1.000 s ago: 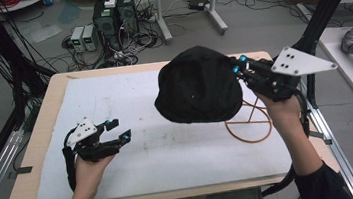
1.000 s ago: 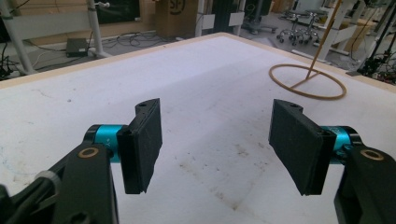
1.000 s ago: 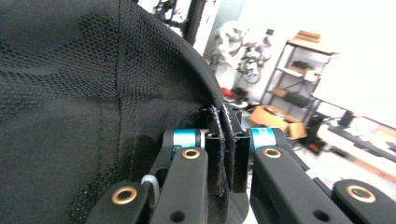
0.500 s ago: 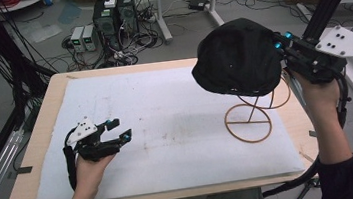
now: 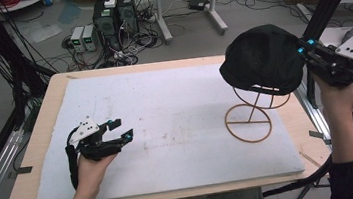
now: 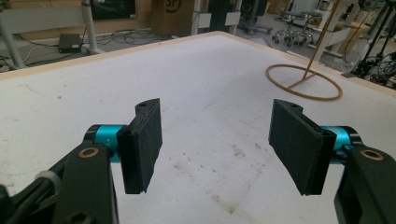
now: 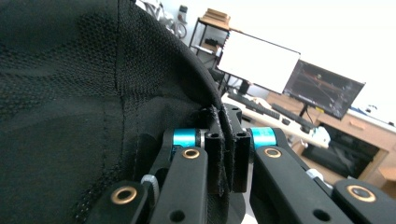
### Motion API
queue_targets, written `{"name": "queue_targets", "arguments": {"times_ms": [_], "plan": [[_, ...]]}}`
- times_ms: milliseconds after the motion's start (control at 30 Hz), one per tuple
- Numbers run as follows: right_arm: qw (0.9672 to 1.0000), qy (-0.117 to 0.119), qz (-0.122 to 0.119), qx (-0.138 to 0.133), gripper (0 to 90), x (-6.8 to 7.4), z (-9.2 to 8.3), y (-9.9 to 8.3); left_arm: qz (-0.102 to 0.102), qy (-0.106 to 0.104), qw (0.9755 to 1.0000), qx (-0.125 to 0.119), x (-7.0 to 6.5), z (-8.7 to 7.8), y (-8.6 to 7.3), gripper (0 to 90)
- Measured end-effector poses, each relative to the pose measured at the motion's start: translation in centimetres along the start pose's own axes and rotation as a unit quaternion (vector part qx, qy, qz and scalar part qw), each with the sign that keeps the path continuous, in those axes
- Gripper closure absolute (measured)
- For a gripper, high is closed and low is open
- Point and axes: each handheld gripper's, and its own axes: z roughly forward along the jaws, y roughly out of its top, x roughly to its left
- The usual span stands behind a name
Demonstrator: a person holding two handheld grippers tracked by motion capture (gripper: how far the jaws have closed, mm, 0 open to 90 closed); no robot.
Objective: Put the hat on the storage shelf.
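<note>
Black cap [image 5: 262, 58]: 1, pinched by right hand-held gripper [image 7: 227, 149]; left hand-held gripper [image 6: 215, 144] spread.

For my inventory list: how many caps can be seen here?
1. The black cap is held by the right tongs above the wire stand, at the table's right side. None seems hidden.

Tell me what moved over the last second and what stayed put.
The right gripper, shut on the black cap, carried it from above the middle of the table toward the person's right, and it is now over the wire hat stand at the table's right side. The left gripper stayed open, resting on the white mat; the stand did not move.
</note>
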Motion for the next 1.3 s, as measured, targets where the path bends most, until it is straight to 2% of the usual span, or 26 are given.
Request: {"name": "queue_targets", "arguments": {"times_ms": [167, 400, 467, 533, 733, 867, 967, 1067, 1300], "plan": [[0.9999, -0.005, 0.006, 0.015, 88.8, -0.4, 0.0, -1.8, 0.0, -0.001, 1.0, 0.001, 0.0, 0.1, -0.1, 34.8], [0.9993, 0.003, 0.018, 0.031, 87.6, -0.6, -0.1, -3.6, 0.0, -0.001, 1.0, 0.002, 0.0, 0.2, -0.1, 34.8], [0.9992, 0.009, 0.019, 0.035, 84.1, -0.6, -0.2, -4.1, 0.0, -0.002, 1.0, 0.002, 0.0, 0.2, -0.1, 34.8], [0.9989, 0.008, 0.025, 0.039, 76.8, -0.6, -0.3, -4.5, 0.0, -0.002, 1.0, 0.002, 0.0, 0.2, -0.1, 34.8], [0.999, 0.008, 0.041, 0.018, 69.5, -0.7, -1.1, -4.4, -0.002, -0.003, 1.0, 0.003, 0.0, 0.3, -0.1, 34.9], [0.9986, 0.012, 0.052, 0.003, 60.8, -0.3, -1.5, -3.9, -0.002, -0.003, 1.0, 0.003, -0.1, 0.4, -0.1, 34.8], [0.9969, 0.032, 0.072, -0.008, 55.2, 0.5, -1.6, -3.4, -0.003, -0.004, 1.0, 0.003, -0.1, 0.5, -0.1, 34.7], [0.9944, 0.06, 0.084, -0.021, 51.1, 1.8, -1.4, -2.6, -0.002, -0.005, 1.0, 0.005, 0.0, 0.6, -0.2, 34.6], [0.9873, 0.122, 0.098, -0.026, 41.8, 6.2, -0.7, -0.7, -0.004, -0.006, 1.0, 0.005, -0.1, 0.7, -0.2, 33.4]]}}
